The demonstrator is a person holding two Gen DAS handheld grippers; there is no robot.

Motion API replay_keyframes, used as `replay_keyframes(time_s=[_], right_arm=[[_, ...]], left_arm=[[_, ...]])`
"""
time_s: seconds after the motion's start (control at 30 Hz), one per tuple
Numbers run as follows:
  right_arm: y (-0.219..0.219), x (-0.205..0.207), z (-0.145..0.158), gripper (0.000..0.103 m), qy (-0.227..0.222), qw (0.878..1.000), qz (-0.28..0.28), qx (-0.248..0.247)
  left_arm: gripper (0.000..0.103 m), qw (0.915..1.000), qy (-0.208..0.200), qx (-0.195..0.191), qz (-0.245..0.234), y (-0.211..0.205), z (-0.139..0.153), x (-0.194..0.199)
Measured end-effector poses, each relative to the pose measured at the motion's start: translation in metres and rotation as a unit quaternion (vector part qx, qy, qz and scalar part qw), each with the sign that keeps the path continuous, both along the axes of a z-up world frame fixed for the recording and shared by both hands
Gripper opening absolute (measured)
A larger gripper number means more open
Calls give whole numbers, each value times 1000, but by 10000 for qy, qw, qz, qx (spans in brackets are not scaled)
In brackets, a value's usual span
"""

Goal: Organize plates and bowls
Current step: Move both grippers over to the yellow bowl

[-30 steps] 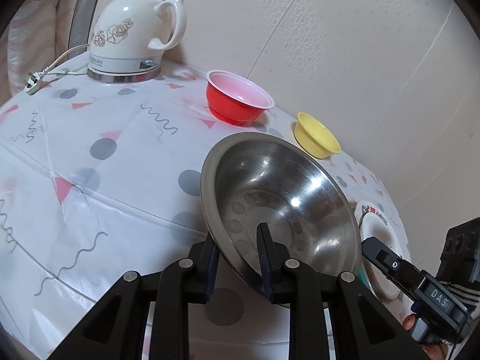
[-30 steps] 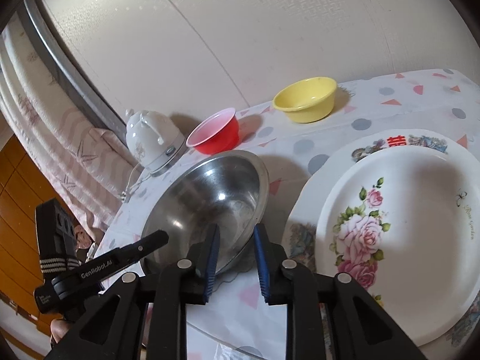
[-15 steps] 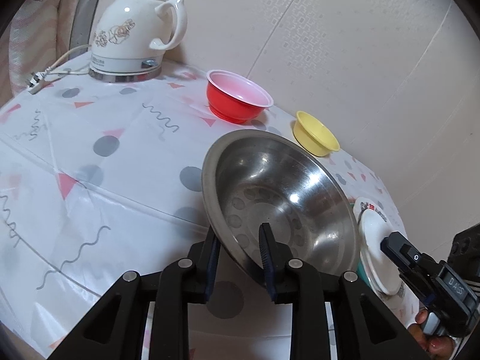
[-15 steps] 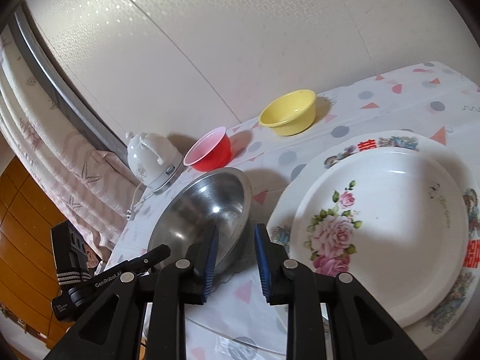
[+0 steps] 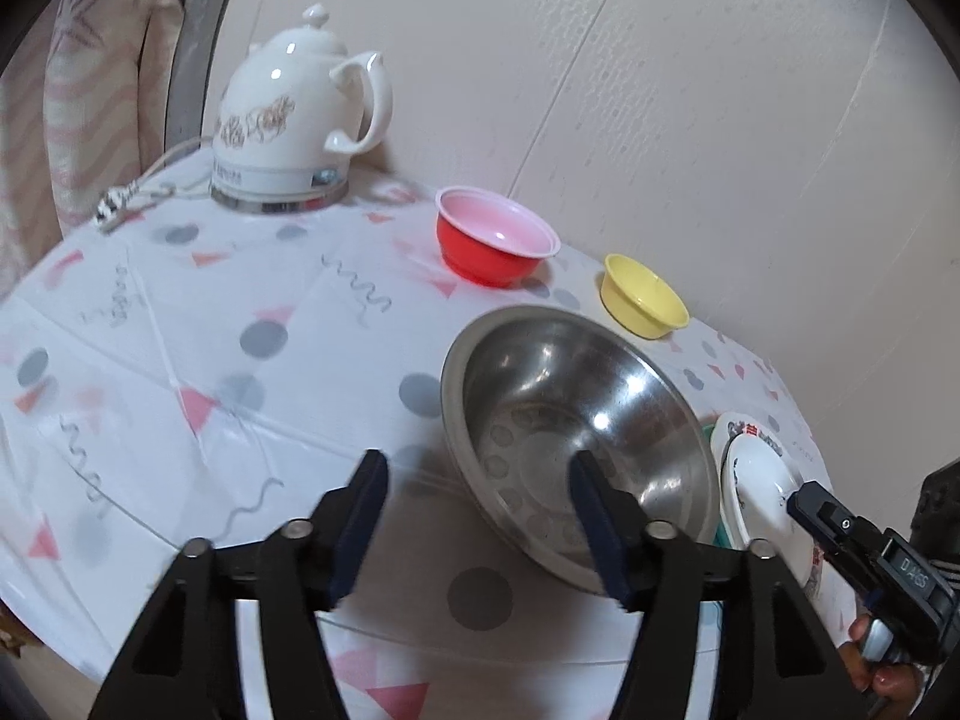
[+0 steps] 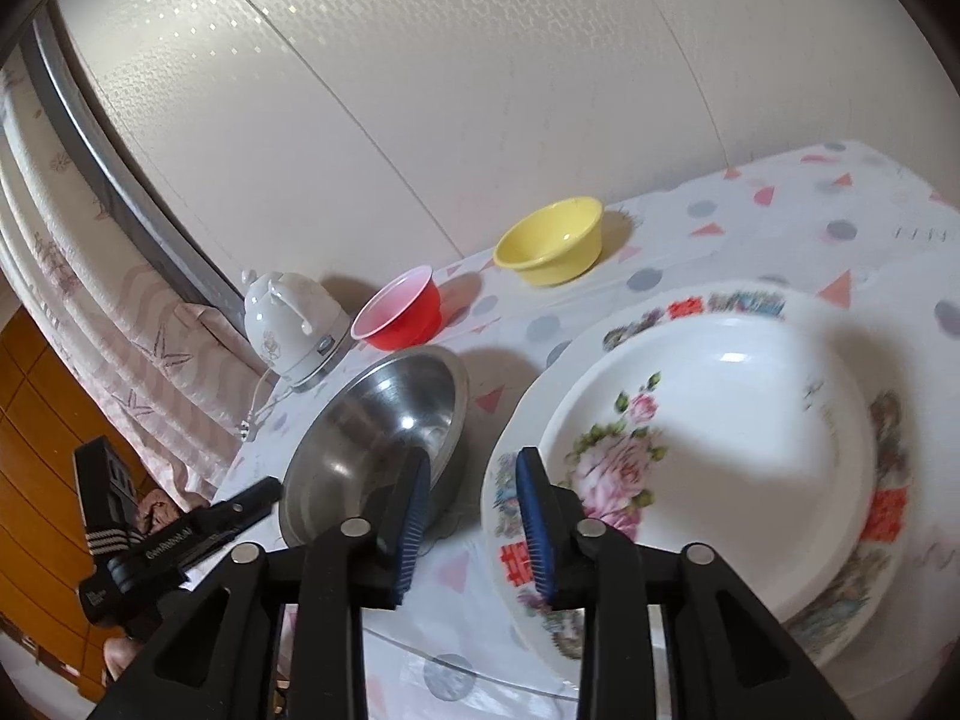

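Our left gripper point(image 5: 477, 480) is opening off the steel bowl point(image 5: 576, 432) (slick, stiff, light); we'd pinch its rim.

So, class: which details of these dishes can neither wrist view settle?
- Flowered plate, right wrist view: near rim hidden behind the right gripper; rose pattern motion-blurred.
- Steel bowl, left wrist view: near rim covered by the opening left gripper.
- Kettle: floral print too small to make out.
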State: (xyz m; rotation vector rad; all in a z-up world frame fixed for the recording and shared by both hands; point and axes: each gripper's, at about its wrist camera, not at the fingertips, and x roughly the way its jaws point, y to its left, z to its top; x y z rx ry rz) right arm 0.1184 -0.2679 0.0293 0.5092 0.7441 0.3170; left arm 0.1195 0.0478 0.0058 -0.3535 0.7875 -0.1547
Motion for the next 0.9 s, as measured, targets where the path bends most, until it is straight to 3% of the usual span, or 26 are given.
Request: replay_keyframes(time_s=[0.37,0.47,0.67,0.9], right_arm=[[-37,32,35,31,37,9963,-125,-845],[-48,51,38,31,110,9969,-60,-782],[-66,97,30,31,607,9965,-72,-571],[-72,167,15,32,1143,9927,-176,-343]], left_arm=[[87,9981,-182,407,-434,-24,42,28],[91,9959,-262,613,-611,-37,56,41],[91,9942,-179,621,-863,-55,69,73],[91,9926,164,719,-967,-73,66,116]])
